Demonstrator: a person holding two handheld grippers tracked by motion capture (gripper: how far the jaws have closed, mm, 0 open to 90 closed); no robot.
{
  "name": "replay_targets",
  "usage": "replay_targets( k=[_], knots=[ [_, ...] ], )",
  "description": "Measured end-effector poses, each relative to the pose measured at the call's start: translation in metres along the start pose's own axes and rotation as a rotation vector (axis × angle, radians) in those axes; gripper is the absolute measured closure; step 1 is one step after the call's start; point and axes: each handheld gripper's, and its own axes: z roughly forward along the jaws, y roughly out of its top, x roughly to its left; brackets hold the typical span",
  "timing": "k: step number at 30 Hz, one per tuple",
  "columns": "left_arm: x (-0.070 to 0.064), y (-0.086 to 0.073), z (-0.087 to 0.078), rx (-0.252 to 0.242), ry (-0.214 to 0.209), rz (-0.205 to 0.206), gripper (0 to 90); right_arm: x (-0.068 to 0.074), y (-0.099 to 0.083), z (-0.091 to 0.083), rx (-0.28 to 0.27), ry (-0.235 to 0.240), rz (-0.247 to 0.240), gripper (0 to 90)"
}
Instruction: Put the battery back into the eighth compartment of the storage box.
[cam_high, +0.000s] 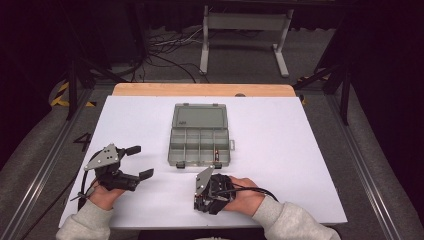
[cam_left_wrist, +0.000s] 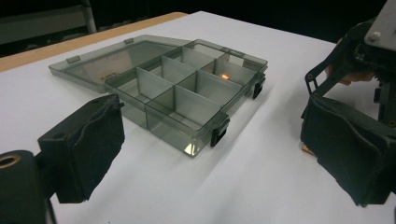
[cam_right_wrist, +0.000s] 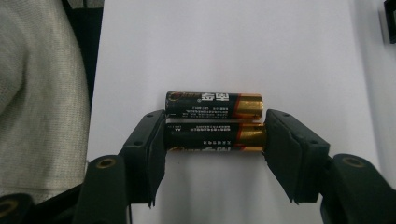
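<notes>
Right now the right tool (cam_right_wrist: 215, 140) grips the nearer battery (cam_right_wrist: 215, 139) end to end — its long axis spans the jaws — beside a second battery (cam_right_wrist: 214, 105) on the surface (cam_high: 280, 150). Just ahead sits the open box (cam_high: 200, 145); the left tool (cam_high: 134, 162) gapes wide, empty.

The surface (cam_high: 280, 130) is white, with a bare wooden strip (cam_high: 200, 90) along its far edge. Grey floor (cam_high: 240, 60) extends beyond it. A grey metal stand (cam_high: 245, 22) rests on two feet there, with black cables (cam_high: 170, 47) lying beside it. Yellow-black hazard tape (cam_high: 62, 95) marks the floor at left. The surroundings are dark.
</notes>
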Motion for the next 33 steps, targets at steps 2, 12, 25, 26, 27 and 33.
replay_targets(
  k=[2, 12, 25, 26, 27, 33],
  knots=[
    [0.000, 0.000, 0.000, 0.001, 0.002, 0.000, 6.8, 0.000, 0.000, -0.003, -0.008, -0.004, 0.002, 41.2],
    [0.000, 0.000, 0.000, 0.002, 0.000, -0.005, 6.8, -0.005, 0.003, -0.025, -0.056, -0.018, -0.009, 41.5],
    [0.000, 0.000, 0.000, 0.004, 0.001, -0.004, 6.7, -0.011, 0.008, -0.050, -0.076, -0.038, -0.022, 41.6],
    [0.000, 0.000, 0.000, 0.002, 0.000, -0.004, 6.7, -0.012, 0.008, -0.052, -0.079, -0.041, -0.025, 41.6],
    [0.000, 0.000, 0.000, 0.004, 0.000, -0.003, 6.7, -0.013, 0.009, -0.054, -0.082, -0.044, -0.028, 41.6],
    [0.000, 0.000, 0.000, 0.001, 0.000, -0.004, 6.8, -0.019, 0.010, -0.065, -0.093, -0.050, -0.032, 41.6]
  ],
)
